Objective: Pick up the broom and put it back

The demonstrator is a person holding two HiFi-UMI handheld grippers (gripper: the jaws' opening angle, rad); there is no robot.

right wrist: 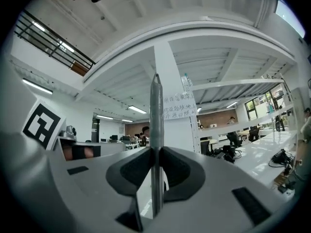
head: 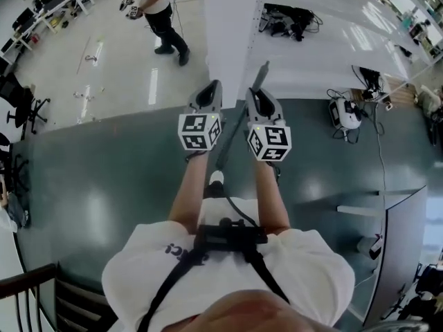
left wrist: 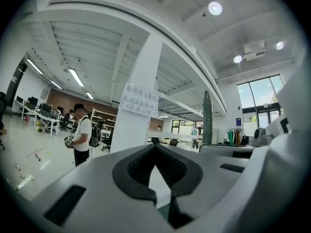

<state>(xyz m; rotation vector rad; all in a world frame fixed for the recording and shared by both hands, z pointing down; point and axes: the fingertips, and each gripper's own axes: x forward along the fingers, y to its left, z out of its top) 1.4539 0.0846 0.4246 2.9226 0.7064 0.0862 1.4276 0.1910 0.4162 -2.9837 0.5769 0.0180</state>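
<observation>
The broom shows as a thin grey handle [head: 235, 126] that slants from upper right to lower left between my arms in the head view. My right gripper [head: 255, 94] is shut on it: in the right gripper view the handle [right wrist: 156, 110] stands upright, pinched between the jaws of that gripper [right wrist: 156, 152]. My left gripper [head: 212, 87] is level beside it, just left of the handle. Its jaws [left wrist: 155, 149] meet at the tips with nothing between them. In the left gripper view the handle [left wrist: 207, 115] rises at the right. The broom's head is hidden.
A white pillar [head: 228, 26] with a paper sign [left wrist: 140, 101] stands straight ahead. A person [head: 163, 16] stands at its left. Cables and devices [head: 289, 19] lie on the white floor beyond, another device [head: 344, 113] at the right. A partition [head: 398, 220] stands right.
</observation>
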